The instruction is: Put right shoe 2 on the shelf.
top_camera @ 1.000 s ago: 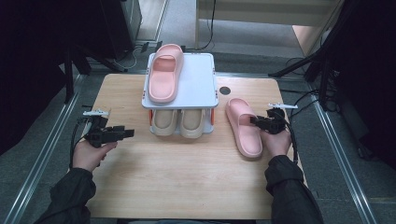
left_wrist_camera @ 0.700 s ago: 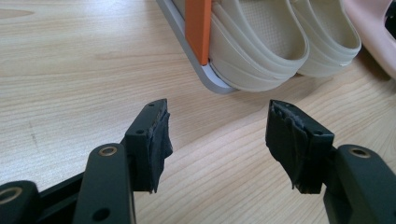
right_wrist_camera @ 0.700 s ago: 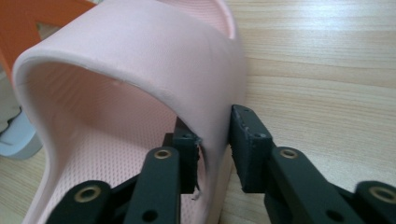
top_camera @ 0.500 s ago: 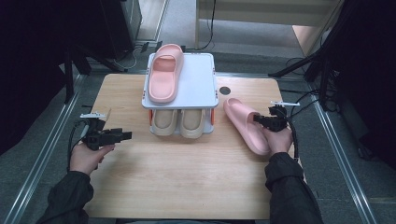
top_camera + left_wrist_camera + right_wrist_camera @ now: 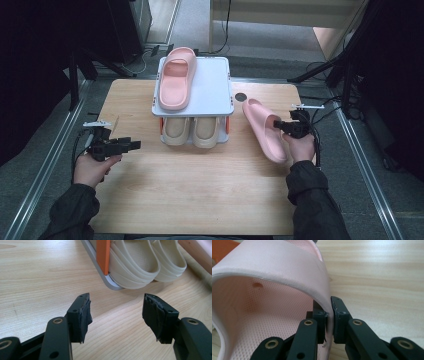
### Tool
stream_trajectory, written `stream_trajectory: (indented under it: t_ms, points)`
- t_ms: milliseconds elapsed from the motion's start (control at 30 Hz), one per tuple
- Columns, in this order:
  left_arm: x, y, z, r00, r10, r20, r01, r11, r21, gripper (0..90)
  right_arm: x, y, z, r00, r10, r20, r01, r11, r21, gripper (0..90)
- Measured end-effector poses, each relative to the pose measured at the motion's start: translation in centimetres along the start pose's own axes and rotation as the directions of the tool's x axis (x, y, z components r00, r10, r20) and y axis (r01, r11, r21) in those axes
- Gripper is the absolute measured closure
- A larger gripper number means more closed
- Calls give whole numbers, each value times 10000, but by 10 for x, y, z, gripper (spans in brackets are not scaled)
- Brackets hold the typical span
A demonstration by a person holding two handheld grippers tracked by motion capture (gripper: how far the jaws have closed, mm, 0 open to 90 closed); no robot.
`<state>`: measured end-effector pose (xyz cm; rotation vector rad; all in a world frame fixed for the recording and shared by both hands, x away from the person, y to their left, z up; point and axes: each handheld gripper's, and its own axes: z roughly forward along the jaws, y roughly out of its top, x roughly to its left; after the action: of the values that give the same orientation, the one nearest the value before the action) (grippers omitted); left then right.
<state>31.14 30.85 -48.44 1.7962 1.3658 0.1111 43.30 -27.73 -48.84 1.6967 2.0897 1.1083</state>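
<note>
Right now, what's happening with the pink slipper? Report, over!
Right hand-held gripper just closed, shut on pink slipper strap. Slipper tilted up off table. Left hand-held gripper open, empty. Rack top has free space beside other pink slipper.

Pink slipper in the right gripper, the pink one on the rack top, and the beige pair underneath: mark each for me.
Held pink slipper (image 5: 264,131): high view, sole's side.
Rack-top pink slipper (image 5: 175,82): high view, strap.
Beige slippers (image 5: 193,131): high view, between the pair's toes.

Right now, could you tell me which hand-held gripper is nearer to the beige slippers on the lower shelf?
Left. The left hand-held gripper sits open on the table just left of the beige slippers; the right hand-held gripper is farther off, clamped on the pink slipper.
</note>
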Motion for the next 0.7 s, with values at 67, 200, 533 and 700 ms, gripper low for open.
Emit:
stream_trajectory:
  t_ms: [67,200,533,700]
  points:
    - [-1,0,-1,10000,-35,19,35,10000,-60,395,2,6,-2,9999,-115,35,114,9999,119,839]
    - [-3,0,0,10000,21,41,-21,10000,-26,394,12,26,-10,9987,-510,0,510,9986,167,837]
    - [-2,-1,4,9998,-60,202,57,9999,149,392,32,63,-26,9976,-639,-247,638,9980,-50,836]
    - [-2,0,4,9996,-25,287,20,9998,173,392,40,82,-36,9977,-489,-466,478,9986,-237,836]
